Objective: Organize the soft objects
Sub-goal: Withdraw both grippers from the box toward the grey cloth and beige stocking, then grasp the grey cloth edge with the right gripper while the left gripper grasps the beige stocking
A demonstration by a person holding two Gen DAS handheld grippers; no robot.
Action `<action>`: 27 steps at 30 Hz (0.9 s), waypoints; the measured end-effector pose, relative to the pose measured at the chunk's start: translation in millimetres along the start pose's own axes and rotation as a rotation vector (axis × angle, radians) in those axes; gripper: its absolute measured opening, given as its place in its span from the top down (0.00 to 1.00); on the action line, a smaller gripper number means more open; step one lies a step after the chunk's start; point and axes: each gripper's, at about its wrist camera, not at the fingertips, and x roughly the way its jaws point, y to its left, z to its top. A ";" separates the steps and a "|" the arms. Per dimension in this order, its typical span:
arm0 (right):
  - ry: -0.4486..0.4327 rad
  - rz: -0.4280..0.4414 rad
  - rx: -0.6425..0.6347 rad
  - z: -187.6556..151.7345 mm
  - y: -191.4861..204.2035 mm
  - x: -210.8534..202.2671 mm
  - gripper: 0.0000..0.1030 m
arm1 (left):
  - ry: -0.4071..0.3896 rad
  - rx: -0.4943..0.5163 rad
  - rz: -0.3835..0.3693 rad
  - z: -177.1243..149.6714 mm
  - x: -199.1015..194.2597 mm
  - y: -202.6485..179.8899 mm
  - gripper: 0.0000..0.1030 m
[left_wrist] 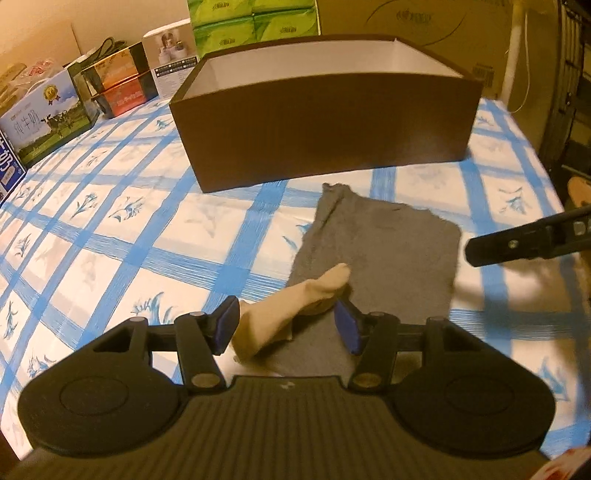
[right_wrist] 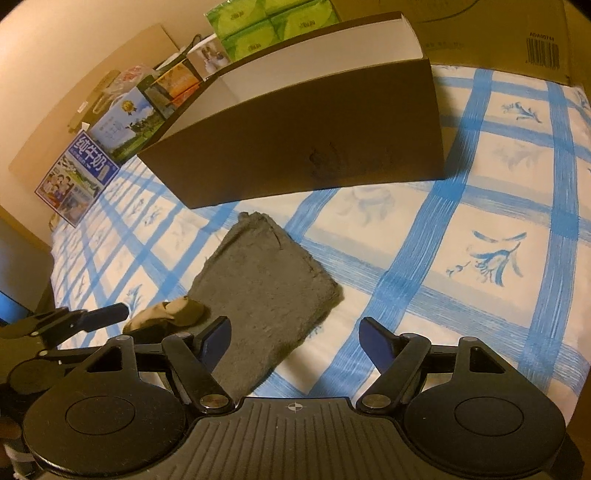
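a folded grey towelling cloth [left_wrist: 384, 251] lies flat on the blue-and-white checked tablecloth [left_wrist: 110, 236], just in front of the long side of a dark brown open cardboard box with a white inside [left_wrist: 325, 122]; the cloth and the box are close but apart. on the near left corner of that cloth rests a beige, limp sock [left_wrist: 291, 306], partly on the cloth and partly off its edge onto the tablecloth. the left gripper [left_wrist: 286, 325] sits low over this corner with its blue-padded jaws set apart on either side of the sock; the left pad is close against the sock, though whether it touches cannot be told, the right pad stands clear of it, and nothing is squeezed. seen from the right wrist, that same left gripper [right_wrist: 122, 314] reaches in from the left of the cloth, its tips at the sock [right_wrist: 166, 314]. the right gripper [right_wrist: 295, 343] hangs over the near right edge of the cloth [right_wrist: 266, 291] with its jaws spread wide and nothing between the pads: the left pad is over the cloth, the right one over bare tablecloth. beyond the brown box [right_wrist: 295, 147], to the left of it along the wall, stands a row of printed cartons, among them a blue milk carton with cows on it [left_wrist: 48, 118], and behind the box a stack of green tissue packs [left_wrist: 255, 22] and a large plain brown cardboard carton [right_wrist: 491, 33].
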 end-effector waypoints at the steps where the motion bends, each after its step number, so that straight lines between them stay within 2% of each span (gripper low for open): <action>1: 0.001 0.001 0.001 0.1 0.1 0.1 0.26 | 0.002 -0.002 -0.003 -0.1 3.4 0.9 0.50; 2: 0.001 0.002 0.003 -0.3 0.4 1.2 0.26 | 0.005 -0.006 -0.004 -0.4 6.0 1.9 0.55; 3: 0.001 0.003 0.004 -0.6 0.5 2.2 0.26 | 0.012 -0.011 -0.007 -1.0 8.9 2.9 0.68; 4: 0.000 0.004 0.005 -0.9 0.8 3.1 0.26 | 0.019 -0.014 -0.013 -1.9 10.9 3.9 0.76; 5: 0.000 0.005 0.005 -1.2 1.0 3.9 0.26 | 0.025 -0.018 -0.014 -3.2 11.9 4.8 0.88; 6: 0.000 0.005 0.006 -1.4 1.0 4.6 0.26 | 0.026 -0.025 -0.009 -4.6 11.3 6.1 0.91; 12: 0.000 0.016 0.012 -3.1 1.5 8.2 0.28 | 0.006 -0.192 0.011 -12.6 -16.7 26.9 0.93; 17: 0.010 0.021 0.022 -6.1 0.8 14.4 0.36 | 0.054 -0.353 0.018 -29.6 -29.7 44.2 0.93; 21: 0.021 0.054 0.064 -11.3 -4.7 26.2 0.49 | 0.089 -0.395 0.020 -38.5 -25.0 41.4 0.93; 27: -0.030 0.118 0.144 -12.8 -12.9 32.5 0.58 | 0.109 -0.418 0.011 -43.0 -18.5 34.6 0.93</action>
